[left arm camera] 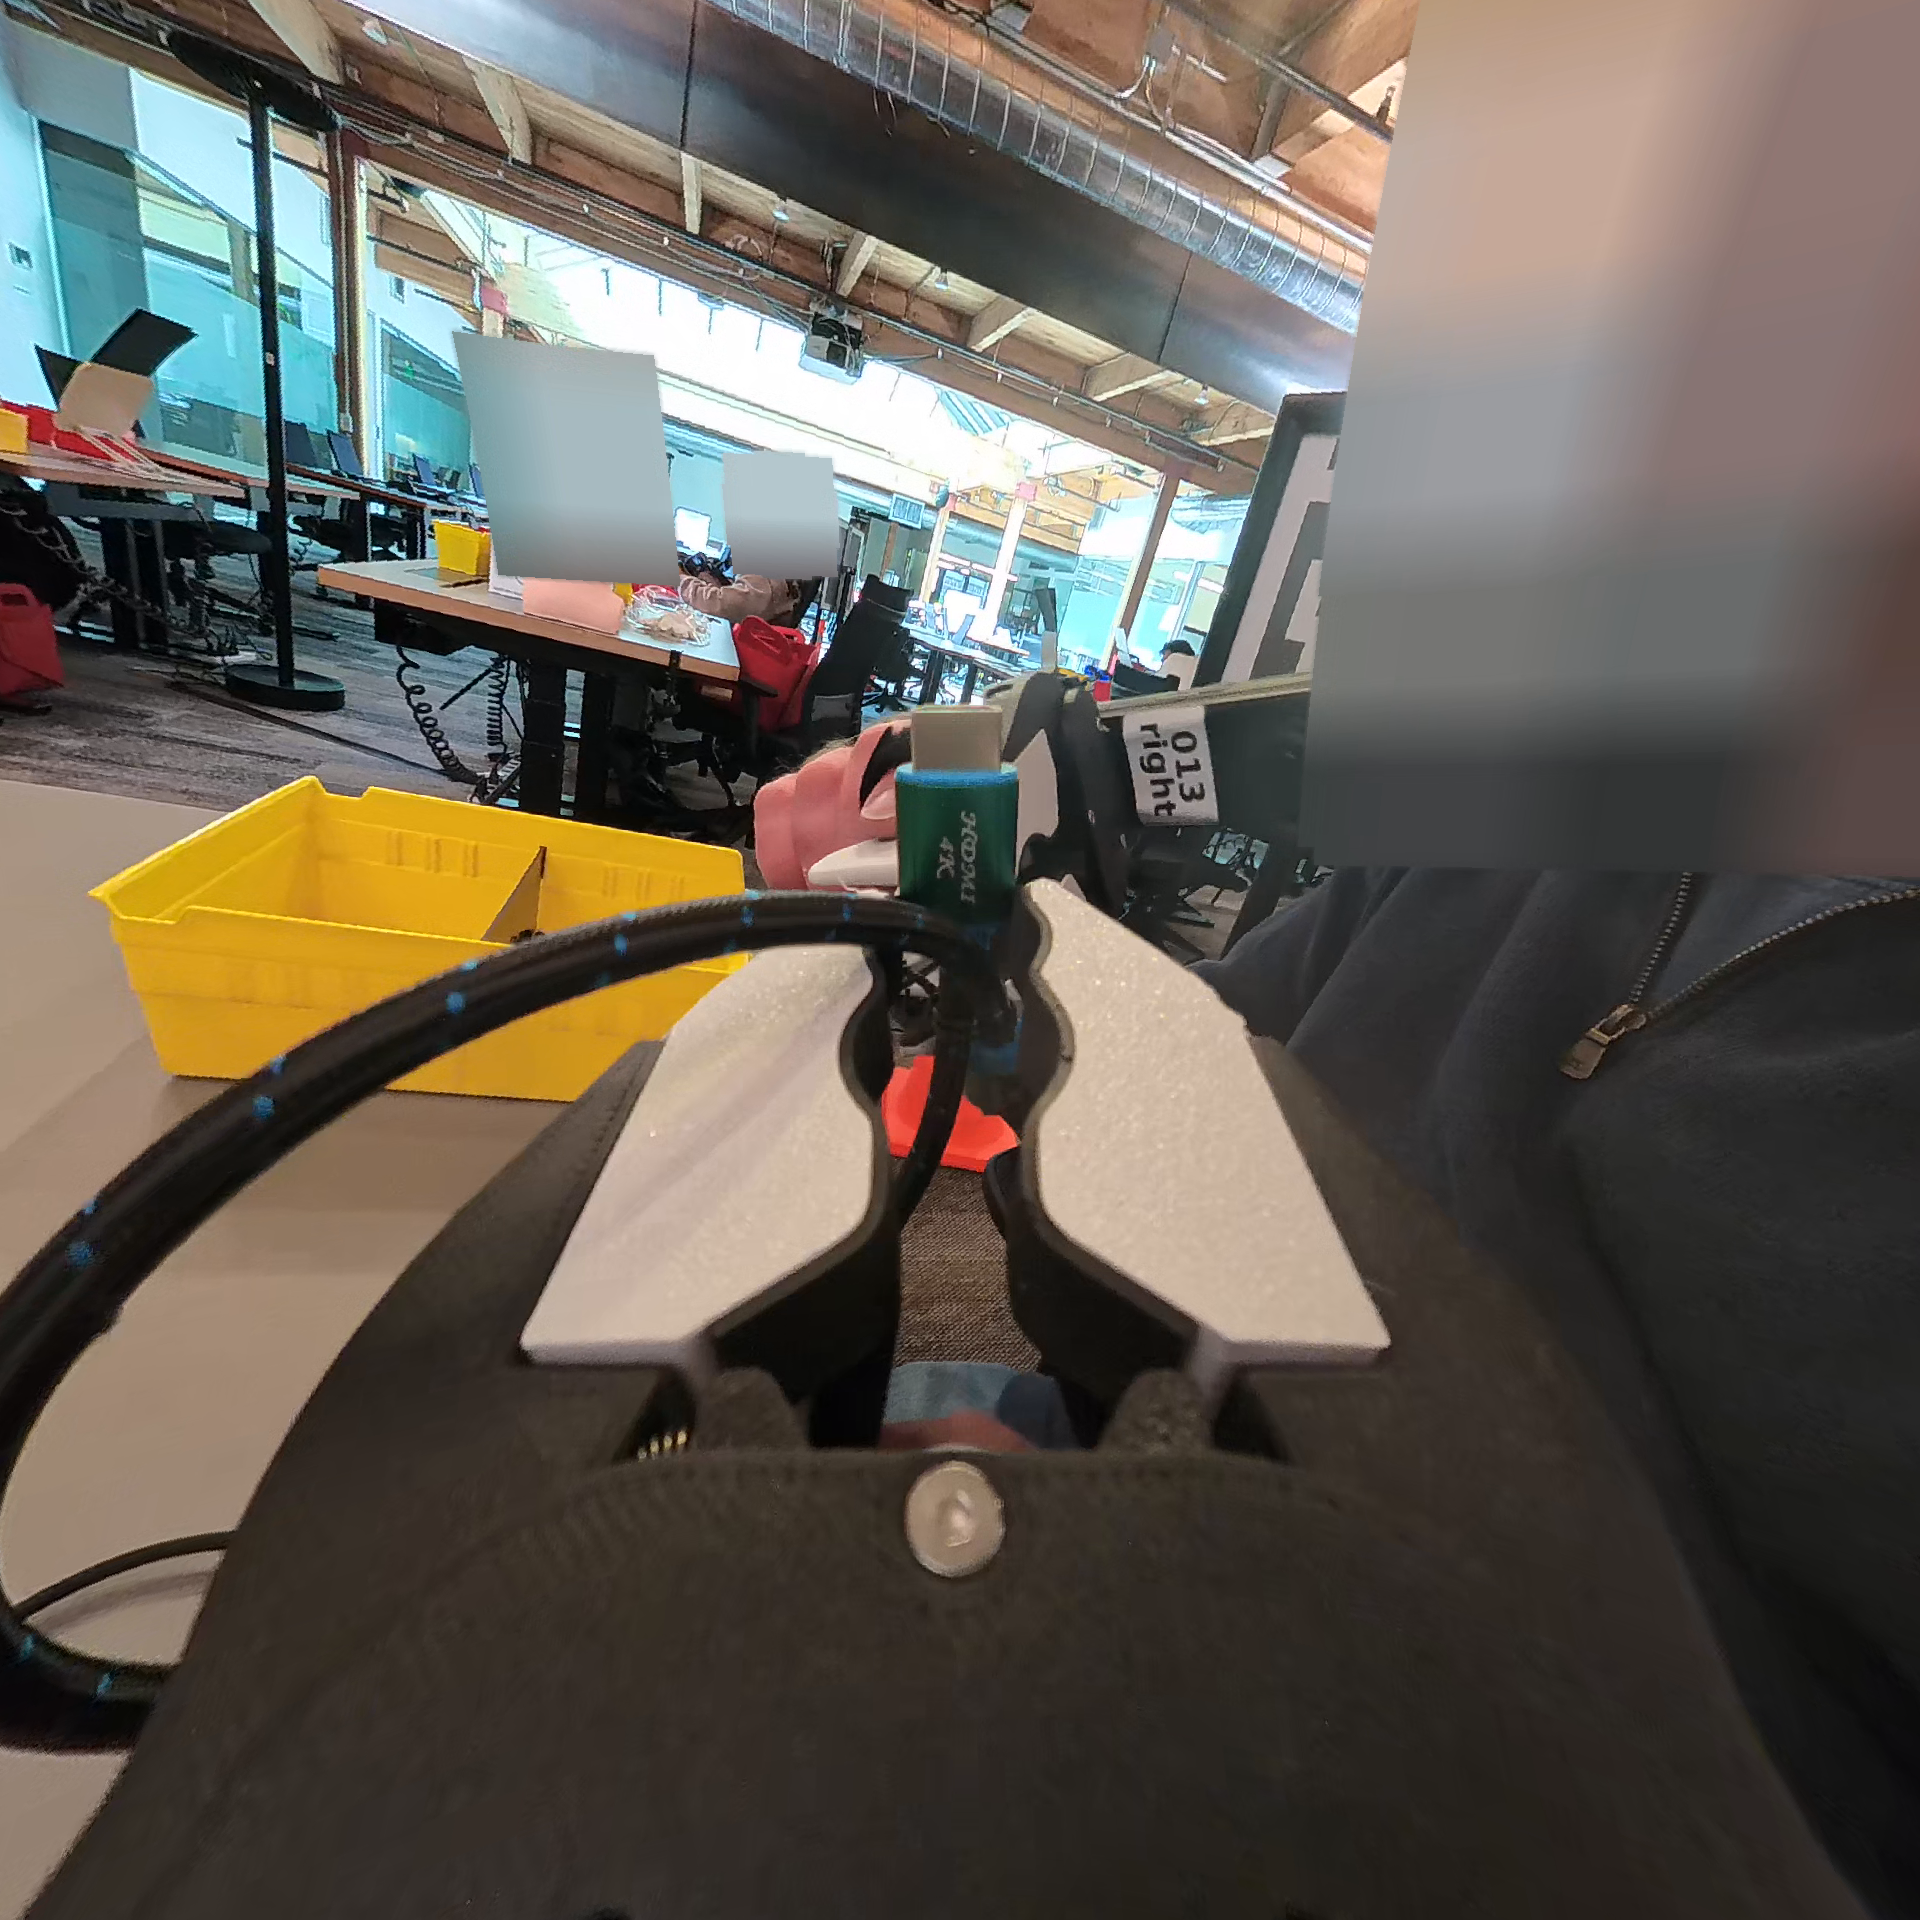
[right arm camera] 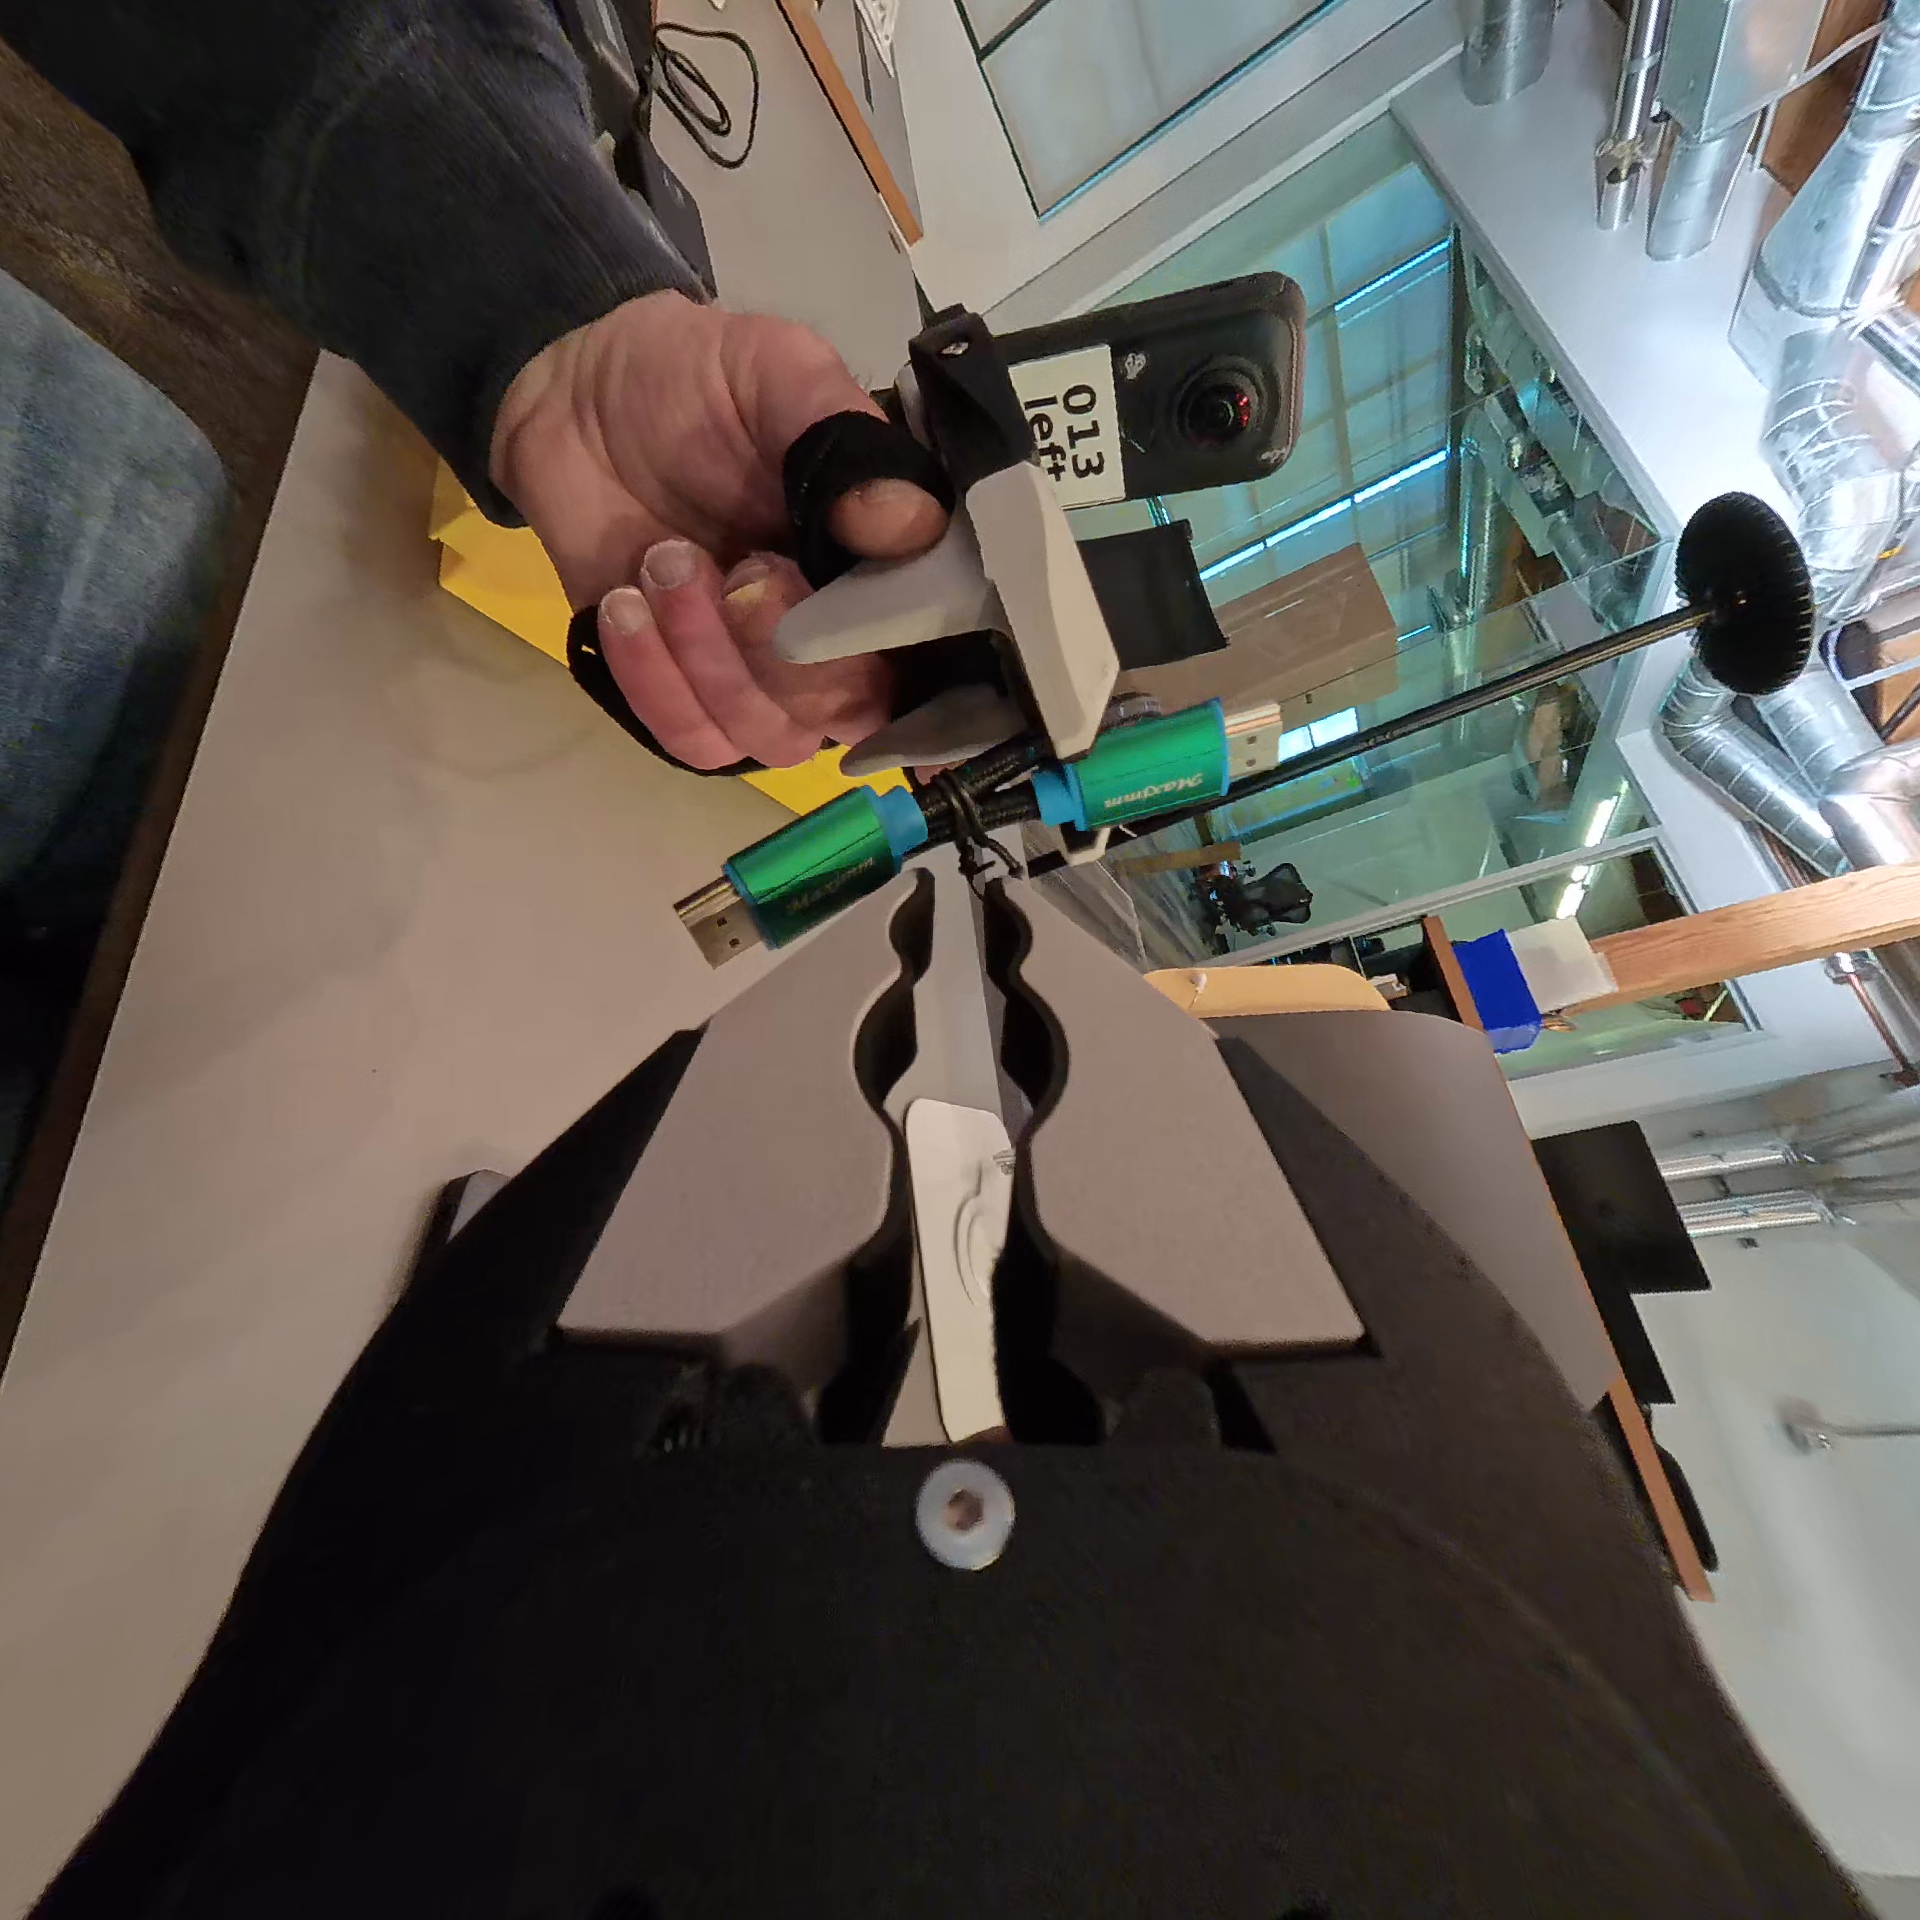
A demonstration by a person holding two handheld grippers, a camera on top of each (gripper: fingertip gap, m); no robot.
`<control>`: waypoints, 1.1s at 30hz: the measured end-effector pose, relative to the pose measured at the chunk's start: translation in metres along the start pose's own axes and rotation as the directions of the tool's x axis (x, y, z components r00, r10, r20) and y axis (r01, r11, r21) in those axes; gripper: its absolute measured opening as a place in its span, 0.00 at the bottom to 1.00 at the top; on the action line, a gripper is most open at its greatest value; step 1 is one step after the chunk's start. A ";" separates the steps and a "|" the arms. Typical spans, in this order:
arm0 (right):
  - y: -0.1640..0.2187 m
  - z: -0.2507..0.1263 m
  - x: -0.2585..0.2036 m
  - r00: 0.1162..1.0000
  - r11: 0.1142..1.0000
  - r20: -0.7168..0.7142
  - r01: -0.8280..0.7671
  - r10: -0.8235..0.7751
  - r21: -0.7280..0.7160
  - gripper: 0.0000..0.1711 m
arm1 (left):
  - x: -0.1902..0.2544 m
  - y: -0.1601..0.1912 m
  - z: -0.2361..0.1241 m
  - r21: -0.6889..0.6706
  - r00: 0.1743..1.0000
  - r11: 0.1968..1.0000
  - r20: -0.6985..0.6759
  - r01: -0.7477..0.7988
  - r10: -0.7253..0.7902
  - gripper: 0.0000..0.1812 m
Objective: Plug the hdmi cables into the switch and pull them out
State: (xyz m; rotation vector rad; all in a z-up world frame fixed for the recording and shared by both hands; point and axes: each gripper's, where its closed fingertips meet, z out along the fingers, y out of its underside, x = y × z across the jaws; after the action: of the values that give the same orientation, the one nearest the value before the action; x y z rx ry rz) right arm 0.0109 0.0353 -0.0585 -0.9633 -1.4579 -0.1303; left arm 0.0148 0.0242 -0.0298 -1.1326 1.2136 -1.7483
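- We are in a large open workshop with timber beams and metal ducting overhead; a pale surface (left arm camera: 62,1039) carries a yellow divided bin (left arm camera: 416,935).
- Our left gripper (left arm camera: 951,966) has its jaws closed on a braided black HDMI cable (left arm camera: 260,1091), pinching it just behind the upper green plug (left arm camera: 953,836), whose metal tip points up and away.
- From the right wrist view, a second green plug (right arm camera: 816,878) lies alongside the first (right arm camera: 1143,774), the two cable ends bound together by a thin black tie (right arm camera: 971,847).
- Our right gripper (right arm camera: 961,894) sits just beside that tie, jaws nearly closed; we cannot tell whether they hold it or anything else.
- No switch shows in either view, so we judge this the preparing step: the cable is still bundled and nothing is plugged.
- Next we would need to free the tie without yanking the plugs, then find the switch and align one plug with a port.
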 end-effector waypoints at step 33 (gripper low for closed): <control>0.001 -0.001 -0.024 0.525 0.643 0.481 -0.757 0.702 -0.112 0.00 | -0.002 0.017 0.002 -0.159 0.983 0.973 0.051 -0.166 0.176 0.11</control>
State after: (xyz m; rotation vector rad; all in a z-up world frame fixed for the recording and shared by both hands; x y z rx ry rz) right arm 0.0082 0.0245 -0.0794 -1.5223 -1.3448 0.8889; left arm 0.0185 0.0203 -0.0461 -1.1280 1.3836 -1.4991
